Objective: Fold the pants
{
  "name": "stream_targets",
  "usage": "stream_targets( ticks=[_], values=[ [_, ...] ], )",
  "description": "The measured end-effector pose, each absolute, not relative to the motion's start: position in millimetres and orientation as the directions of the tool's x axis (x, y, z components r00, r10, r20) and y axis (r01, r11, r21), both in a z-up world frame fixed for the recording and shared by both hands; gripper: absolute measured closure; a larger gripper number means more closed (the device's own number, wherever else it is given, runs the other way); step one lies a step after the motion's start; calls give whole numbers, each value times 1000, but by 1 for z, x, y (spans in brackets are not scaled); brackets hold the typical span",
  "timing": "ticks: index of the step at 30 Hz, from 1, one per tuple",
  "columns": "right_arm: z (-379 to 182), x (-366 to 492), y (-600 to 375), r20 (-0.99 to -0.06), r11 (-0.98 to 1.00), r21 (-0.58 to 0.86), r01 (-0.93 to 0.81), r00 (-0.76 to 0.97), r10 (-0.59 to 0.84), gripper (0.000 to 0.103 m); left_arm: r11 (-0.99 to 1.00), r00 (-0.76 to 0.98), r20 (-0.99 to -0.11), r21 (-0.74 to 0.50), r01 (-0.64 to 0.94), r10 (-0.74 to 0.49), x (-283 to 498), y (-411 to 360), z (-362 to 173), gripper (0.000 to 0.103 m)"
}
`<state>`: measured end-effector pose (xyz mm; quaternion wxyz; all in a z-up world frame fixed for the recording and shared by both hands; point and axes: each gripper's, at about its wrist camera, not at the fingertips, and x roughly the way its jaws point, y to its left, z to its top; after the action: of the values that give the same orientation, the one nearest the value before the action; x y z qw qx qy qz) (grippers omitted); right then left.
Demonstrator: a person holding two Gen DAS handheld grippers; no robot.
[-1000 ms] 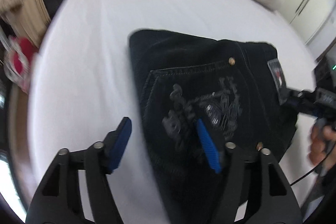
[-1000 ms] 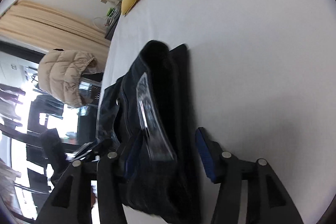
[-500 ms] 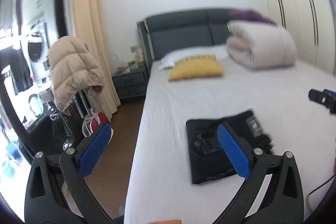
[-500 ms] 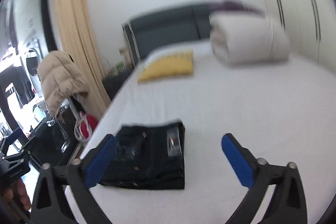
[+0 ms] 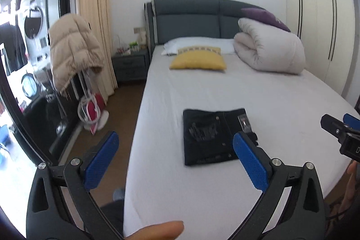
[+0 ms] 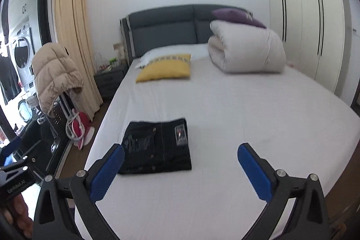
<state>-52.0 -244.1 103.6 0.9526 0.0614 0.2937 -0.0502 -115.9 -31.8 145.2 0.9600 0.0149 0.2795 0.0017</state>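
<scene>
The dark pants [image 5: 211,136] lie folded into a flat rectangle on the white bed [image 5: 258,100], near its left edge, with a clear tag on top; they also show in the right wrist view [image 6: 157,147]. My left gripper [image 5: 177,163] is open and empty, held back from the bed's foot, away from the pants. My right gripper [image 6: 180,172] is open and empty too, raised above the foot of the bed, with the pants beyond its left finger. The right gripper's body shows at the right edge of the left wrist view [image 5: 342,134].
A yellow pillow [image 6: 165,69], a white pillow and a rolled white duvet [image 6: 245,51] lie at the head of the bed. A beige puffer jacket [image 5: 72,46] hangs on a rack left of the bed, with a red and white item [image 5: 91,109] on the floor. Wardrobes [image 6: 310,26] line the right wall.
Both grippers have pulled back from the pants and risen to the foot of the bed, and both have opened wider. The pants stay folded on the bed.
</scene>
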Motion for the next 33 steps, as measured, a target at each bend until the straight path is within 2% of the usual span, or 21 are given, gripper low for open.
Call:
stream_targets(
  ticks=[11, 33],
  values=[
    [78, -48, -233, -634, 989, 76, 126, 772, -50, 0, 1000, 766, -643, 6, -4, 7, -57, -41, 71, 0],
    [67, -43, -224, -664, 993, 64, 99, 747, -32, 0, 1000, 726, -687, -8, -9, 1, -24, -36, 42, 0]
  ],
)
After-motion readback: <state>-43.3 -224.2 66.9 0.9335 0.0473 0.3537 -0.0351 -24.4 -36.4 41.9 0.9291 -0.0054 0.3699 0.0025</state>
